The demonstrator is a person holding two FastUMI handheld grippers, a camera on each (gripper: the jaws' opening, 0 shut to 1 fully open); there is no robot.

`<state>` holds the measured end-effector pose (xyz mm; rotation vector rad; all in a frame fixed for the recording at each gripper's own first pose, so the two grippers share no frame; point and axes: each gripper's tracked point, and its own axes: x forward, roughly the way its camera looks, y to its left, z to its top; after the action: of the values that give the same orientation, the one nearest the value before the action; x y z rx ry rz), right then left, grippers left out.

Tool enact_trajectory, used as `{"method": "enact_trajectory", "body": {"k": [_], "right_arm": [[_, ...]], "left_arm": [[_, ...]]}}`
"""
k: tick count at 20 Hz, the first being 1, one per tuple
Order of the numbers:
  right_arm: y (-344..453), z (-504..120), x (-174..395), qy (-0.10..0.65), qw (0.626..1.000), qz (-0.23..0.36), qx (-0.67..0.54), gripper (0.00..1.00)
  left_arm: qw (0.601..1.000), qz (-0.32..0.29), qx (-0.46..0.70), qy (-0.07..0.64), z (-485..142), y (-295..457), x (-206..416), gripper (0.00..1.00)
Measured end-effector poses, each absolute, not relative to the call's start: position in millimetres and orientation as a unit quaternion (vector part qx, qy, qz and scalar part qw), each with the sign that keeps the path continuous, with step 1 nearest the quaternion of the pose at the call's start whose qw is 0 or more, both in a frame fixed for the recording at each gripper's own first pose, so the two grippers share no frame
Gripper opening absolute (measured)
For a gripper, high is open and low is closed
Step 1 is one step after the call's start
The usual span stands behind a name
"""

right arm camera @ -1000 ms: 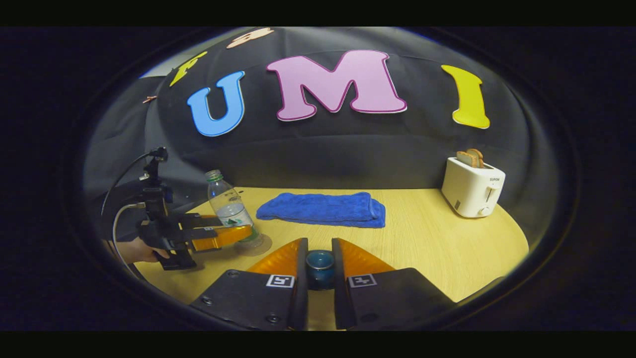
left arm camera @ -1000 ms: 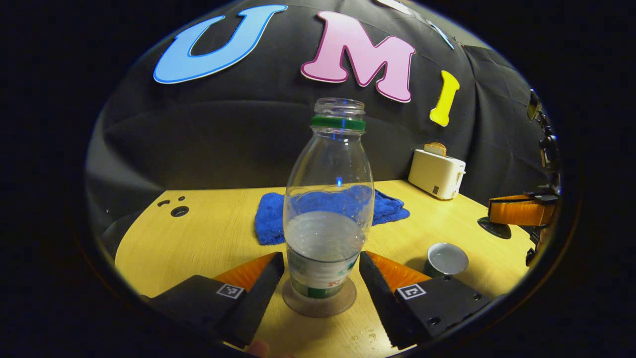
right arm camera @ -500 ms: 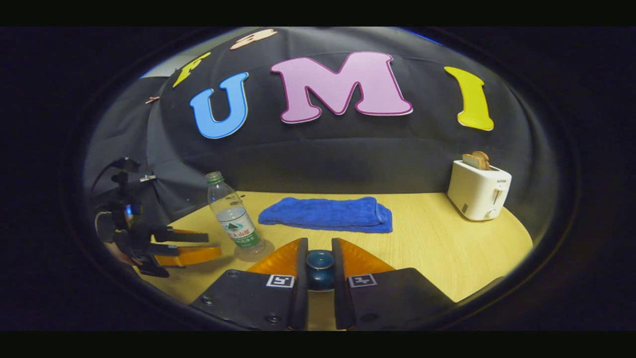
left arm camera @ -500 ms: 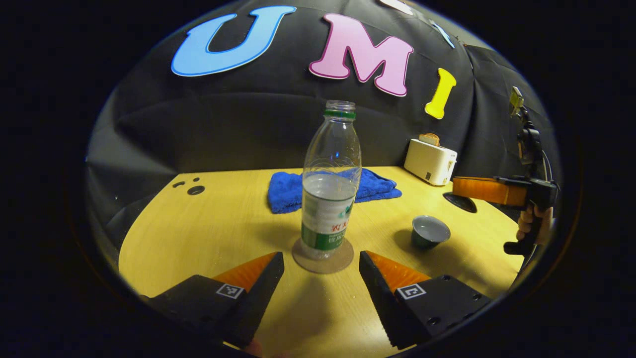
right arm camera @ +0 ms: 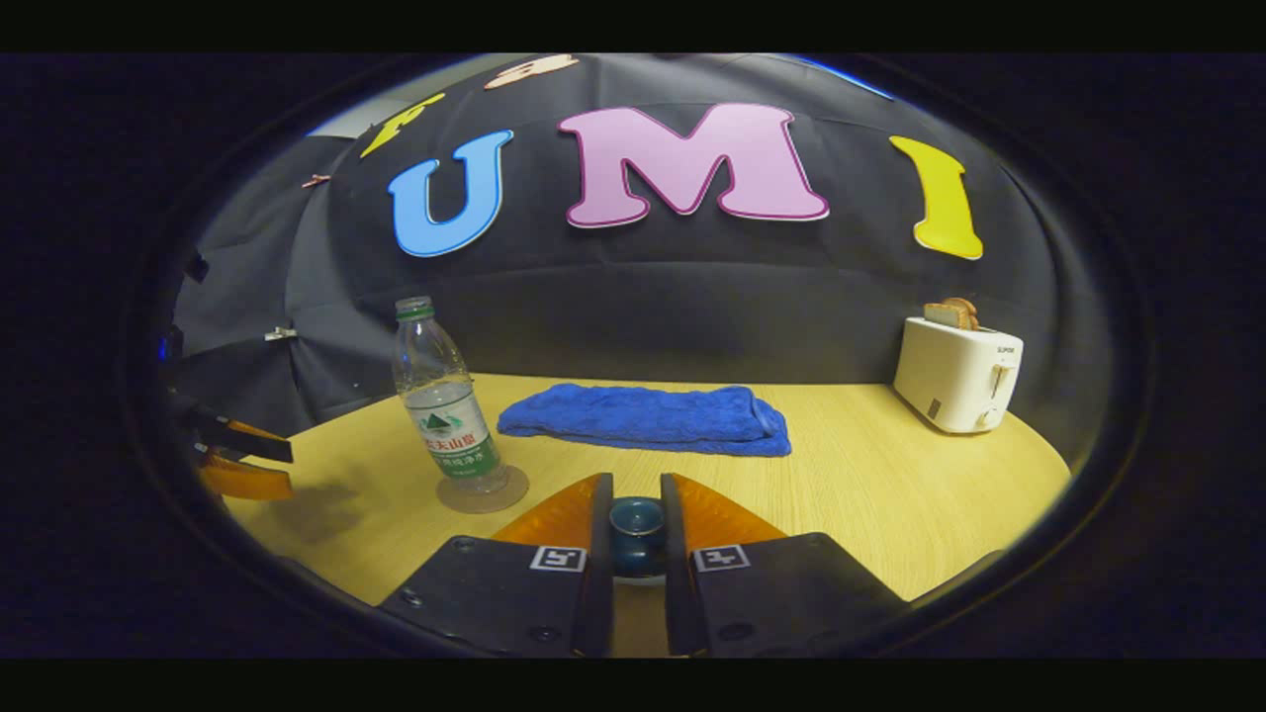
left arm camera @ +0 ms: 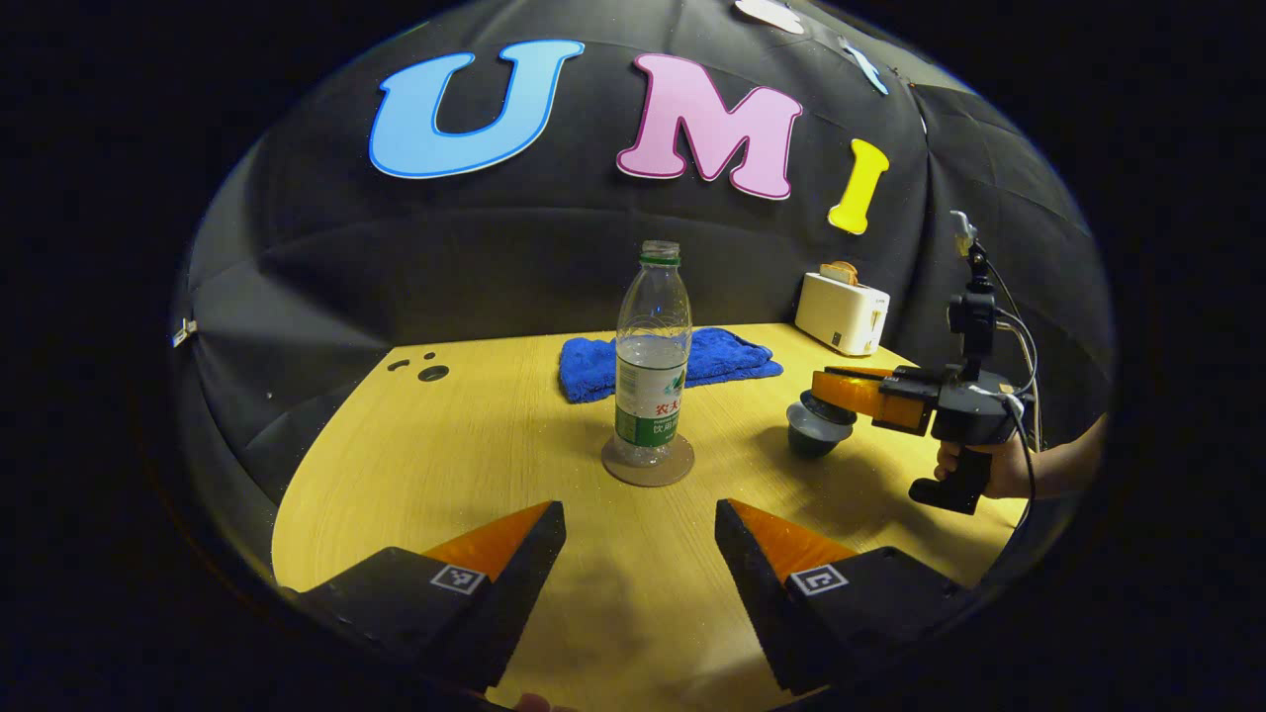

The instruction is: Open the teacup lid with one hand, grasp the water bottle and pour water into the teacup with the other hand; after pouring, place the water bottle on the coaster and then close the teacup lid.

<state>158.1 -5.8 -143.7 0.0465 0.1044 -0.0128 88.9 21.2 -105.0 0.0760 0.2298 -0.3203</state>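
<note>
- Left gripper view: the left gripper [left arm camera: 640, 514] sits at the bottom of the frame with its fingers spread wide and nothing between them.
- Bottle [left arm camera: 652, 364] stands upright on the round coaster [left arm camera: 648, 462] at frame centre, uncapped and about half full, well apart from those fingers. Judging by this, pouring and setting the bottle down are done.
- Right of centre, the right gripper [left arm camera: 829, 388], held by a hand [left arm camera: 989, 471] at the right edge, holds the lid [left arm camera: 821, 407] right over the teacup [left arm camera: 813, 433]. I cannot tell whether the lid is fully seated.
- Farther back on the table [left arm camera: 415, 465] lie a blue towel [left arm camera: 727, 356] and a white toaster [left arm camera: 842, 312], both clear of the cup.
- Right gripper view: at bottom centre the right gripper's [right arm camera: 638, 509] fingers are closed on the lid's knob [right arm camera: 637, 524].
- Bottle [right arm camera: 440, 400] and coaster [right arm camera: 483, 490] sit at left of centre; the left gripper [right arm camera: 237, 460] is at the far left edge, fingers apart.
- Left to do, I judge: settle the lid and let go. Nothing stands in the way.
</note>
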Motion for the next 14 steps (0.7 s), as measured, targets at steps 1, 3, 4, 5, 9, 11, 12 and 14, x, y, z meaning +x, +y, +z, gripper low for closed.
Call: {"method": "enact_trajectory", "body": {"k": [1,3,4,5,9,11,12,14], "right_arm": [[-3.1,-152.5,158.7,0.059,0.998,-0.004,0.022,0.25],[-2.6,-156.0,159.0,0.058,0.998,-0.004,0.011,0.25],[-3.1,-156.9,160.2,0.055,0.998,-0.003,0.006,0.25],[-4.2,-157.5,160.6,0.052,0.999,-0.005,0.001,0.25],[-6.5,-164.6,165.0,0.054,0.999,0.0,-0.005,0.25],[-7.7,-164.4,165.2,0.05,0.999,0.0,-0.009,0.3],[-7.4,-163.3,165.7,0.048,0.999,0.002,-0.01,0.31],[-7.8,-164.5,165.4,0.05,0.999,0.004,-0.008,0.36]], "left_arm": [[0.981,-0.155,0.02,0.113,-102.5,22.6,89.6,0.96],[0.983,-0.145,-0.004,0.108,-97.6,25.7,90.7,0.96],[0.984,-0.142,-0.009,0.108,-98.5,26.8,91.2,0.96],[0.984,-0.138,-0.009,0.11,-99.2,29.4,91.7,0.96],[0.985,-0.127,-0.02,0.111,-96.0,33.3,94.8,0.96],[0.986,-0.124,-0.028,0.107,-92.6,32.5,94.8,0.96],[0.986,-0.124,-0.031,0.106,-90.3,31.1,95.1,0.96],[0.986,-0.125,-0.032,0.103,-87.2,25.4,94.8,0.96]]}}
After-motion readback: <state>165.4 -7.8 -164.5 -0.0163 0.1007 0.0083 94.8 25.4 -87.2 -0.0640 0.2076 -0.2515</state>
